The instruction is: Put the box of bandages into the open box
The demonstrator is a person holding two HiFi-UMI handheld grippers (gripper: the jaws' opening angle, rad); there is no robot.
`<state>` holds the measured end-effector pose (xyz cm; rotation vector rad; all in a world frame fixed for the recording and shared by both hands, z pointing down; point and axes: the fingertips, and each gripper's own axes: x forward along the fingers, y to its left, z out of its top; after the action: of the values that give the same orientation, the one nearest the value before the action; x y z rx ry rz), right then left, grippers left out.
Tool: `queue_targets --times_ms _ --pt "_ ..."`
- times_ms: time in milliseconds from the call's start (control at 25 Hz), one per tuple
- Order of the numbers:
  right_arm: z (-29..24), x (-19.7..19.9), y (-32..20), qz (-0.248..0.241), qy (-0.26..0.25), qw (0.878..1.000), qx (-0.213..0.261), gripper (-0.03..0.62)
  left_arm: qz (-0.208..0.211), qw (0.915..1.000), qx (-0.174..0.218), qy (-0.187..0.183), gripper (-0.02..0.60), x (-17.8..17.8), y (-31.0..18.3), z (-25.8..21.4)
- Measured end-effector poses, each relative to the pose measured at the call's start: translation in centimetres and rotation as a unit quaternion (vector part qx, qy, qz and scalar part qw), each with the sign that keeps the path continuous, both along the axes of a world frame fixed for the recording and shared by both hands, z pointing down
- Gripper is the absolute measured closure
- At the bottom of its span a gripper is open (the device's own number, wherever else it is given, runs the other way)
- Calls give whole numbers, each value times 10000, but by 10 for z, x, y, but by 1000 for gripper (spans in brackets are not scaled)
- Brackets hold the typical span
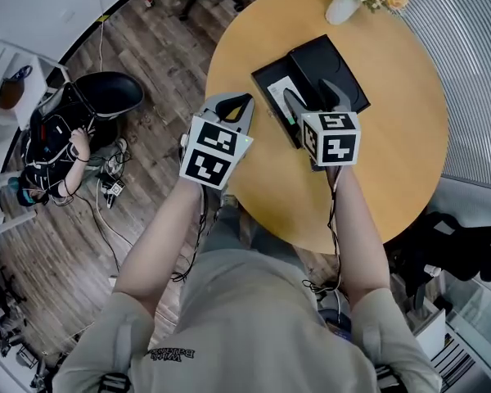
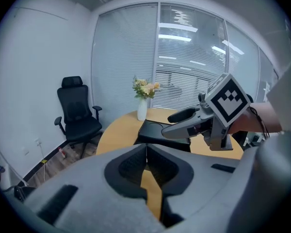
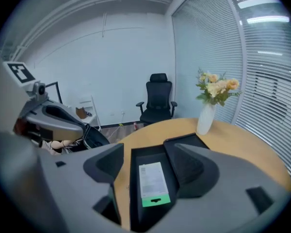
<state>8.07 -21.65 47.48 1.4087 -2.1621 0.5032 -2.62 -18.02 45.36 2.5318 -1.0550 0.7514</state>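
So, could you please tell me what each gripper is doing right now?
Left gripper: closed, holding nothing.
Right gripper: open, holding nothing.

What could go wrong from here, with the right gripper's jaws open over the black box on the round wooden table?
The right gripper stands open over the open black box, which holds the white, green-edged bandage box. If it sits low, pulling back might catch a wall and drag the box. A forward swing could tip the white vase of flowers beyond it.
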Motion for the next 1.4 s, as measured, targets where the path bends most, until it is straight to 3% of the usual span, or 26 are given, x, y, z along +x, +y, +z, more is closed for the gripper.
queue_targets --times_ms 480,600,840,1040,1200,1400 --pt "-134 12 26 -56 -513 9912 1216 265 260 9930 1147 124 558 9 15 -118" --pt "-170 17 39 48 -822 9840 1578 355 283 9888 1439 269 558 13 23 -149" --pt "-249 27 70 165 -1373 9641 2267 427 293 9773 2063 392 558 17 36 -205" --pt "-317 25 110 -47 -1253 9471 2955 484 404 9653 2518 564 558 21 55 -254" --pt "-356 19 140 -199 -1181 9347 3347 508 571 9498 3004 661 558 23 74 -296" --pt "-385 26 172 -299 -1160 9257 3588 534 547 9406 3189 1026 558 27 99 -335"
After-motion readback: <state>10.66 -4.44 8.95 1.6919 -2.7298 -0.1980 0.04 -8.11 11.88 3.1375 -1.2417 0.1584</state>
